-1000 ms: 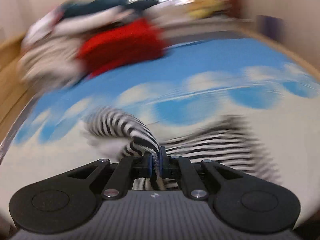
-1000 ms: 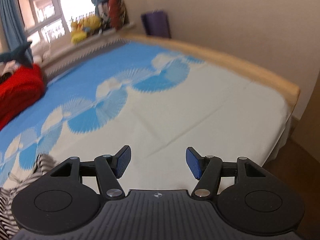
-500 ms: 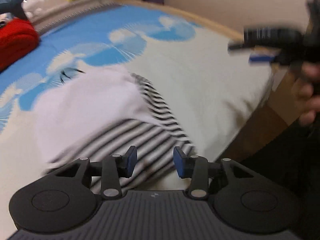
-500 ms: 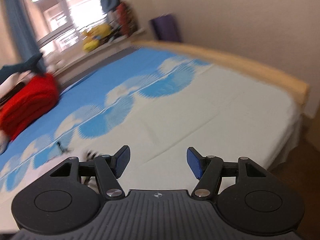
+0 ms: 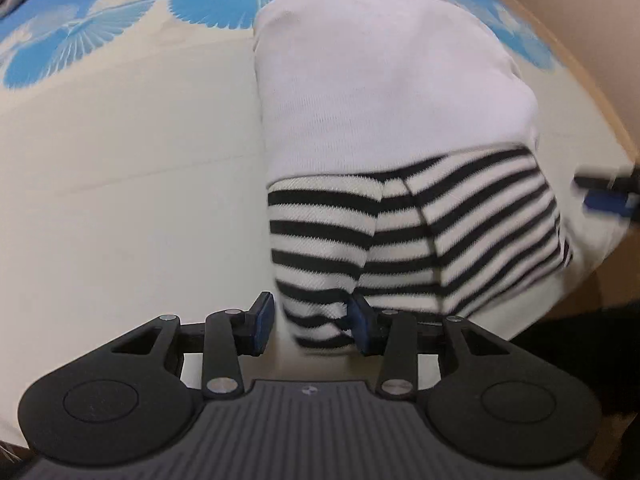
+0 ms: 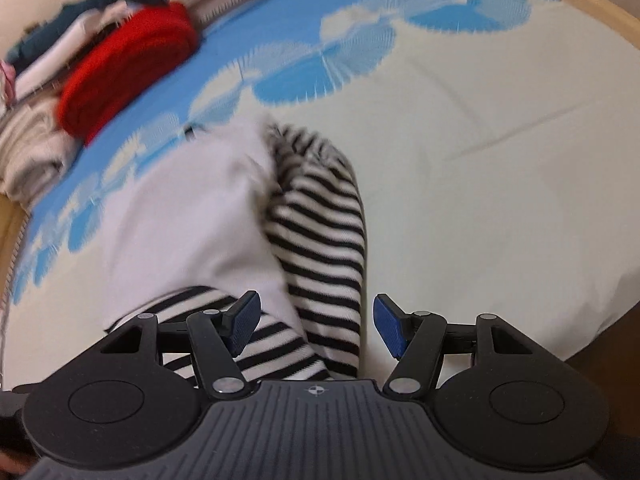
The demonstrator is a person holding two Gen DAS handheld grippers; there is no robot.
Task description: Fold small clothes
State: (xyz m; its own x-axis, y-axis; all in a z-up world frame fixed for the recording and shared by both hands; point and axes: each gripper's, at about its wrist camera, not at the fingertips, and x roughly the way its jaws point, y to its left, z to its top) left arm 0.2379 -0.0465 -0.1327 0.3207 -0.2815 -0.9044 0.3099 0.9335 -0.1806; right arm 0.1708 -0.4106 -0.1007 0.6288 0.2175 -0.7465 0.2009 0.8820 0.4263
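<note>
A small garment with a white body [image 5: 380, 80] and black-and-white striped sleeves [image 5: 420, 240] lies on the bed near its front edge. My left gripper [image 5: 310, 326] is open, its fingers either side of a striped sleeve end. In the right wrist view the same garment [image 6: 192, 216] lies with a striped sleeve [image 6: 324, 240] running toward me. My right gripper [image 6: 316, 326] is open just above that sleeve. The right gripper's blue pad shows blurred at the right edge of the left wrist view [image 5: 604, 202].
The bed sheet [image 6: 480, 140] is cream with a blue fan pattern. A pile of clothes with a red piece [image 6: 128, 68] on top lies at the far left. The bed's wooden edge [image 5: 580, 60] runs along the right.
My left gripper let go of the striped sleeve and opened. The garment now lies spread on the bed. Both grippers have come down close to the striped sleeve ends.
</note>
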